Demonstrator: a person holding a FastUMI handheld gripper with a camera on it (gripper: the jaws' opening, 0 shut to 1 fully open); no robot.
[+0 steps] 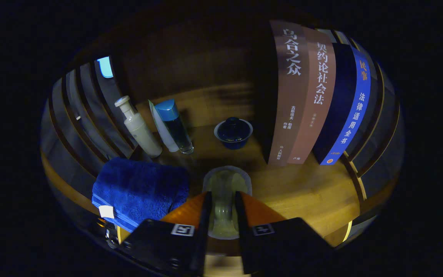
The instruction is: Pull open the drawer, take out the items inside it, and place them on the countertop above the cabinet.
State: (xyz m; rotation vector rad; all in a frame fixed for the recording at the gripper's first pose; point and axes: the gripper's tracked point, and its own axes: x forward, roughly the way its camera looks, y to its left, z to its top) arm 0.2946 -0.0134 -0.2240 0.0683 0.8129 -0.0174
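A pale green lidded cup (227, 179) sits between my fingers, seen from above over the wooden countertop (306, 192). My gripper (223, 200) is shut on the knob of its lid, with both orange-backed fingers (190, 211) pressing on it. I cannot tell whether the cup rests on the wood or hangs just above it. Beyond the fingers stands a dark blue lidded cup (233, 132) on the same countertop.
A folded blue towel (139, 188) lies just left of the fingers. Behind it lean a white pump bottle (139, 129), a white tube (162, 130) and a blue-capped bottle (175, 127). Upright books (306, 92) stand to the right, with bare wood in front of them.
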